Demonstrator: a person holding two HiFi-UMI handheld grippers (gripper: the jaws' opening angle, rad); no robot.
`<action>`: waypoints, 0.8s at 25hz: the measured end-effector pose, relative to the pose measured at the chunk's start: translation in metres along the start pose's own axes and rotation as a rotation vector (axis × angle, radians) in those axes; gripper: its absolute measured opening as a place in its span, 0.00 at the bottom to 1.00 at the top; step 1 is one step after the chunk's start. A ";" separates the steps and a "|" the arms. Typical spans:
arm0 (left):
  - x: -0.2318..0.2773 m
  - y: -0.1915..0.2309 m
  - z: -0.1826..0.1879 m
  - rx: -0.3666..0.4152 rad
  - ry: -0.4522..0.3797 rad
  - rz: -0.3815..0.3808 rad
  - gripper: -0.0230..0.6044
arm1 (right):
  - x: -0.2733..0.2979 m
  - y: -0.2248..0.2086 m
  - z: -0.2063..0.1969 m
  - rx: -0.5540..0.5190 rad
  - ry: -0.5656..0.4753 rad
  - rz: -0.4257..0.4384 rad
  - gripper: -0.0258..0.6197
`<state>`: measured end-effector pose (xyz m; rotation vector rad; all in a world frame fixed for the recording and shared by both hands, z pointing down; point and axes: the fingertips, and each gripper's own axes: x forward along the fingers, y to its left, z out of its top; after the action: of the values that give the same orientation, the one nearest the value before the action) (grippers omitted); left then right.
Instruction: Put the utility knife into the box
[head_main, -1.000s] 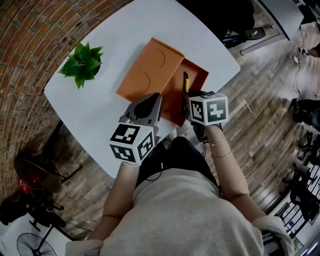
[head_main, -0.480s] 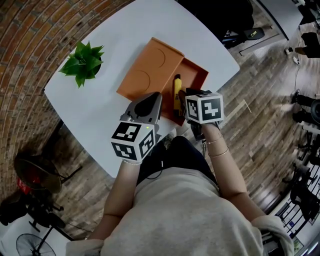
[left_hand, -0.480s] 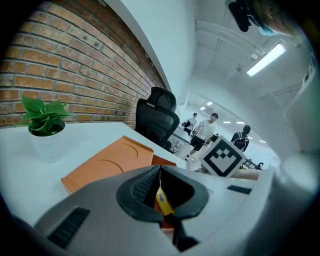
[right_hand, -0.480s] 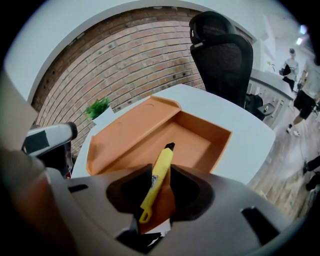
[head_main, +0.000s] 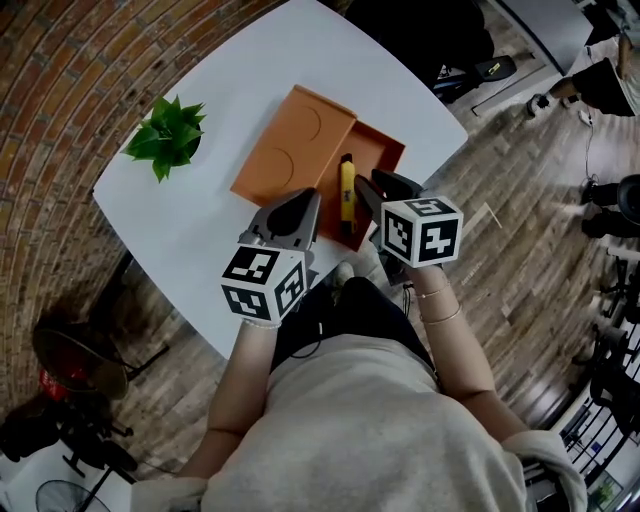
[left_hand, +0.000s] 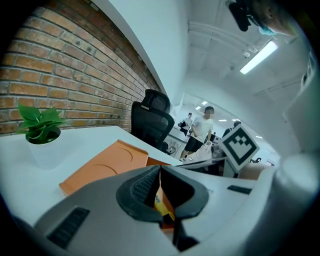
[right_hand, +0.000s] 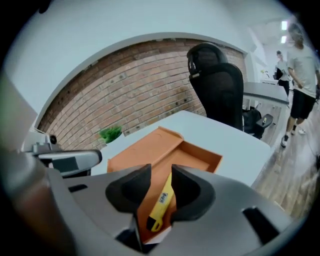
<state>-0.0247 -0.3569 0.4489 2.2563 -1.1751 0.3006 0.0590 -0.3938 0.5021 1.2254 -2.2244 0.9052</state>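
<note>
The yellow utility knife lies flat inside the open orange box, along its left side. My right gripper hovers just above the knife's near end; its jaws have just been opening and stand apart, with no pad touching the knife. In the right gripper view the knife shows below the gap between the right gripper's jaws. My left gripper stays by the box's near left corner. Its tips meet, holding nothing.
The box's orange lid is slid left, half over the box, on the white table. A small potted plant stands at the far left. The table's near edge runs just under both grippers. A black office chair stands beyond.
The right gripper let go of the knife, opened its jaws and rose a little. The knife went from tilted in the jaws to lying in the box. The left gripper stayed put.
</note>
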 end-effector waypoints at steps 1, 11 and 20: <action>-0.001 -0.002 0.001 0.007 -0.003 -0.002 0.05 | -0.007 0.002 0.006 0.013 -0.039 0.017 0.22; -0.015 -0.025 0.021 0.076 -0.054 -0.009 0.05 | -0.070 0.036 0.038 0.012 -0.317 0.235 0.04; -0.020 -0.051 0.038 0.110 -0.114 -0.061 0.05 | -0.124 0.057 0.069 0.003 -0.533 0.307 0.04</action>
<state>0.0023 -0.3423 0.3897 2.4273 -1.1705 0.2204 0.0691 -0.3507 0.3559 1.2568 -2.8940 0.7481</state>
